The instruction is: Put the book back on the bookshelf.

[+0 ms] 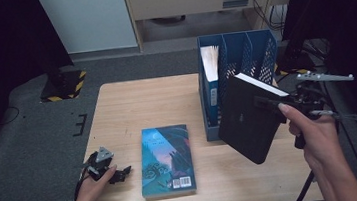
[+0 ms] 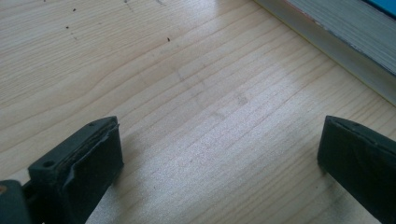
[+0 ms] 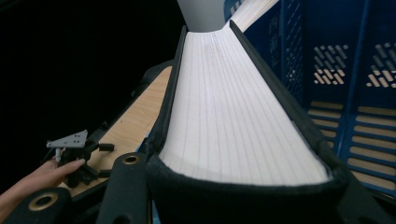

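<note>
From above, my right gripper [image 1: 267, 102] clamps the black book [image 1: 247, 121], tilted in the air before the blue rack [image 1: 235, 49]. I should stand it upright and aim for a free slot.

My left gripper [image 2: 219, 154] rests open on the table [image 2: 187, 93], beside the teal book [image 2: 336, 42].

Along my right jaws, the page edge points at the rack [image 3: 345, 70]; I should keep the squeeze firm.

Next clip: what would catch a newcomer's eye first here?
The black book, held tilted in the air by the right gripper just in front of the blue file rack at the table's right. Next, the teal paperback lying flat mid-table, with the left gripper resting open on the wood beside it.
</note>
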`<state>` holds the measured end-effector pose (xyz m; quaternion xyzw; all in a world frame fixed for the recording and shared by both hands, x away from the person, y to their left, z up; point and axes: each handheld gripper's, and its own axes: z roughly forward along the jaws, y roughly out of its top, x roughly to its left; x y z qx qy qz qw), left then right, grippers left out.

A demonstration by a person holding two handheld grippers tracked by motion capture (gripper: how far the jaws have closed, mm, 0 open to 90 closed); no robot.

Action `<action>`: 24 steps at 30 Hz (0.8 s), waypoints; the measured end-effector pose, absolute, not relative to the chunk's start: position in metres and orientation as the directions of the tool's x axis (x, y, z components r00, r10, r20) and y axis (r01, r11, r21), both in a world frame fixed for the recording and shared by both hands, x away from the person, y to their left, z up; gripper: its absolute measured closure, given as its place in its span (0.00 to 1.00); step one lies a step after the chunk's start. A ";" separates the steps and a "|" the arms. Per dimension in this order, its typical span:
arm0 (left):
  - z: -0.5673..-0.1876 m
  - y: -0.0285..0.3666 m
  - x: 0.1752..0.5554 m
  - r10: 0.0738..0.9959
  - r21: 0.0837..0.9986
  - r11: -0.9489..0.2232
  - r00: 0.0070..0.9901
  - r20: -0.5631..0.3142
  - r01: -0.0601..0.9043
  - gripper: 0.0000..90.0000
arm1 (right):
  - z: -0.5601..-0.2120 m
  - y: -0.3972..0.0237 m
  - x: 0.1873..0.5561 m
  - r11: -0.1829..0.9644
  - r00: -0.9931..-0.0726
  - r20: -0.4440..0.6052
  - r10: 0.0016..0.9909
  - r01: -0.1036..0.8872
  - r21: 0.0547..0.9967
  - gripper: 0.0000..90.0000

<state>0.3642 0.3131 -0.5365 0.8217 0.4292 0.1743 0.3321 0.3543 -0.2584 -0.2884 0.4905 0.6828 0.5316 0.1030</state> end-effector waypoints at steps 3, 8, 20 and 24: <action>-0.537 0.313 0.364 0.821 0.696 -0.410 0.570 0.001 0.590 0.00 | -0.281 -0.263 0.355 -0.062 -0.487 0.380 0.786 0.551 0.833 0.59; -0.537 0.313 0.364 0.821 0.696 -0.411 0.571 0.002 0.589 0.00 | -0.272 -0.270 0.363 -0.084 -0.460 0.373 0.806 0.535 0.841 0.59; -0.536 0.313 0.364 0.821 0.695 -0.411 0.571 0.001 0.590 0.00 | -0.257 -0.285 0.405 -0.114 -0.389 0.350 0.852 0.515 0.850 0.59; -0.537 0.313 0.364 0.820 0.695 -0.412 0.572 0.001 0.590 0.00 | -0.259 -0.291 0.416 -0.083 -0.388 0.333 0.859 0.536 0.840 0.59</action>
